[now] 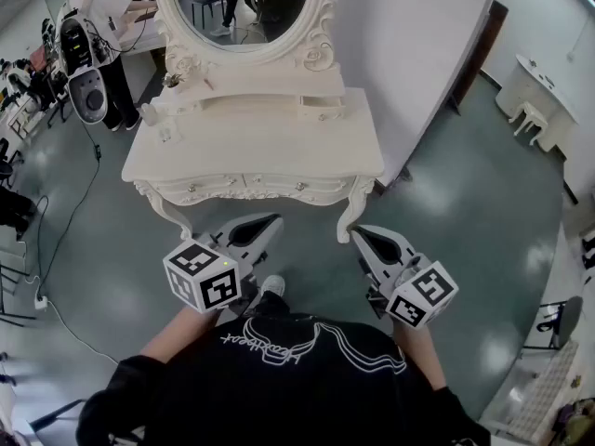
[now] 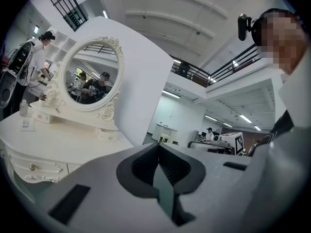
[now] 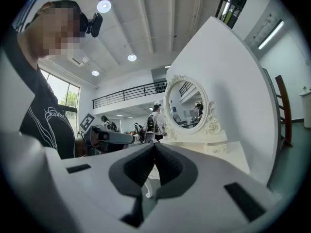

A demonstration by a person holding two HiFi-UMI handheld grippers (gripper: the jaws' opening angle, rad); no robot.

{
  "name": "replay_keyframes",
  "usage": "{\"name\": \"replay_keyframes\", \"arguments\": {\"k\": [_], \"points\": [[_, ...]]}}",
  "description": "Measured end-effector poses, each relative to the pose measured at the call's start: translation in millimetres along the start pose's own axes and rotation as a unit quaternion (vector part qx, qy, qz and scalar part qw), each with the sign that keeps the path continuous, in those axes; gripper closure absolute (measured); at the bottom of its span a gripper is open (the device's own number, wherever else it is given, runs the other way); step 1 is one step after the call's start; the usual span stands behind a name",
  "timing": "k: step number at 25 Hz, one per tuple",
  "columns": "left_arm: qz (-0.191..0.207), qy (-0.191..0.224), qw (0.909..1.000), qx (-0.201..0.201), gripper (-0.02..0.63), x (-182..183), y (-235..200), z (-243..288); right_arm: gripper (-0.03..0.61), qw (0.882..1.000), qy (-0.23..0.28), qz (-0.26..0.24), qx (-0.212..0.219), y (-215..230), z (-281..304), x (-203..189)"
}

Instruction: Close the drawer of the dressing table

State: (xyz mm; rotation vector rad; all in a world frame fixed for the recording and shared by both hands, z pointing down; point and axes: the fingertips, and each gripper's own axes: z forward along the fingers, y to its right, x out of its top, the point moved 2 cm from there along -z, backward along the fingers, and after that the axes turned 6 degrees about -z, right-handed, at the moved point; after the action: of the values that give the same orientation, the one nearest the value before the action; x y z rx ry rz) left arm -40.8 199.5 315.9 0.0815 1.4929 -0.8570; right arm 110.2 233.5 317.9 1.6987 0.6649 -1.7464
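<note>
The white dressing table with an oval mirror stands in front of me. Its front drawers carry small knobs and look flush with the carved front. Both grippers hover level below the table's front edge, apart from it. My left gripper is shut and holds nothing, its tips short of the left-middle of the front. My right gripper is shut too, near the right front leg. In the left gripper view the jaws meet, with the table to the left. The right gripper's jaws are pressed together, with the table beyond them.
A white partition wall stands behind and to the right of the table. A person with equipment is at the back left, and cables run over the green floor. Another white table and stool stand at the far right.
</note>
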Motion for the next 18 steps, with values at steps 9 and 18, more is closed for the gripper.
{"name": "replay_keyframes", "arguments": {"k": [9, 18], "points": [[-0.007, -0.005, 0.9999, 0.014, 0.609, -6, -8, -6, 0.575, 0.999, 0.009, 0.022, -0.046, 14, 0, -2], [-0.015, -0.006, 0.9994, 0.03, 0.609, -8, -39, 0, 0.358, 0.996, -0.018, 0.025, -0.087, 44, 15, -22]]}}
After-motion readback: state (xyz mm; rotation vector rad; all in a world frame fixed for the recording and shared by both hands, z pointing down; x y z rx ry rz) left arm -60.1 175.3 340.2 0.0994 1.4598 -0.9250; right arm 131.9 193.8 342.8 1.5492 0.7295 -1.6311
